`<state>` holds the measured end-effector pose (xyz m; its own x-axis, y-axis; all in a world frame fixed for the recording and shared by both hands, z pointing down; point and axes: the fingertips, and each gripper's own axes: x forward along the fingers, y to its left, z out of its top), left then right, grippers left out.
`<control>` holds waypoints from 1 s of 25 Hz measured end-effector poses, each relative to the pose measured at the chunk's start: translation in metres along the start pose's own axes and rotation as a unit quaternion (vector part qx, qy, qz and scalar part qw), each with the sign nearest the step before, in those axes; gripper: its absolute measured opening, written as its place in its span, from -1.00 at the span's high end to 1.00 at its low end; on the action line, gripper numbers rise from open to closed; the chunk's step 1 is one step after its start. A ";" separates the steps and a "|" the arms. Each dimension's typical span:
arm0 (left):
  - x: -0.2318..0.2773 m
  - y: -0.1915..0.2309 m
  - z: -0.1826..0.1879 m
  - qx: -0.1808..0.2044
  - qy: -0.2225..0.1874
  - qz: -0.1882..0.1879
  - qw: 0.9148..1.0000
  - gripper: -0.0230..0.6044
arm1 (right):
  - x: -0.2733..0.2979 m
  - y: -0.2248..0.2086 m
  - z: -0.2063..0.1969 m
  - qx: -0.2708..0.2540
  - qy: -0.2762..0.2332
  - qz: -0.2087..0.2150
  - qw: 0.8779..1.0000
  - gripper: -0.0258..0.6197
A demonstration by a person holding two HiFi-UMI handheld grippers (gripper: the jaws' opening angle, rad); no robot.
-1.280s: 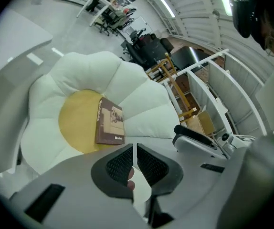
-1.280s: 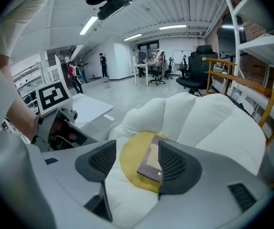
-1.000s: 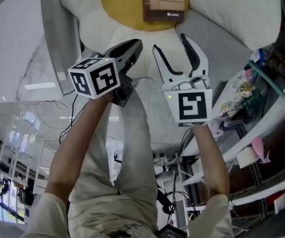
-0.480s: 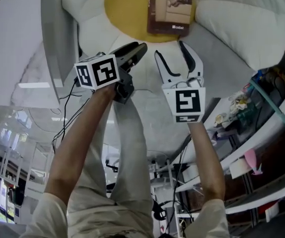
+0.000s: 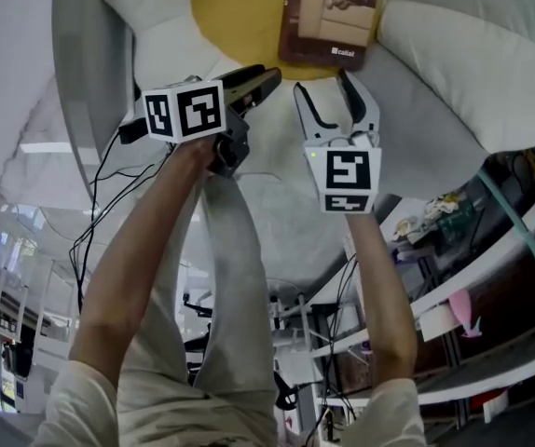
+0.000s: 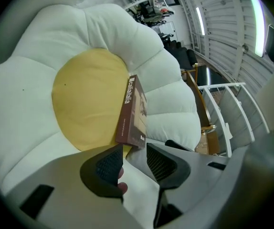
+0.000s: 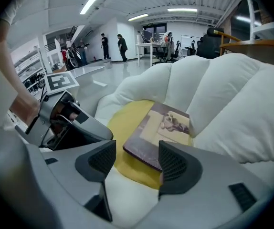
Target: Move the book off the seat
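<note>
our left gripper has just been opening; its ribbed black pads stand partly apart with nothing between them. our right gripper gapes wide, also empty. the book, flat, brown and rectangular, lies on the smooth yellow round centre of the seat, a puffy white petal-shaped cushion, near both.

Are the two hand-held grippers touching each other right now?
Apart. The head view shows a strip of white seat cushion between the left hand-held gripper, whose empty jaws have just been opening, and the right hand-held gripper.
</note>
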<state>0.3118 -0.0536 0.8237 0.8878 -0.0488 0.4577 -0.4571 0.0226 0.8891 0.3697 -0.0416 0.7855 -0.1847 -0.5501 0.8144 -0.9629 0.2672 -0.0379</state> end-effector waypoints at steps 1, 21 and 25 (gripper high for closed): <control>0.002 0.002 0.001 -0.001 -0.001 -0.002 1.000 0.49 | 0.003 0.000 -0.002 -0.001 0.000 0.000 1.000 0.11; 0.061 0.028 0.002 -0.010 0.030 -0.031 0.999 0.33 | 0.024 -0.010 -0.038 0.018 0.007 -0.006 1.000 0.11; 0.067 0.029 0.005 -0.008 0.029 -0.028 0.999 0.33 | 0.022 -0.009 -0.044 0.021 0.008 -0.006 1.000 0.11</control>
<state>0.3576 -0.0612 0.8800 0.9137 0.0073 0.4064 -0.4064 0.0374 0.9129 0.3828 -0.0217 0.8294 -0.1694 -0.5401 0.8244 -0.9727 0.2264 -0.0515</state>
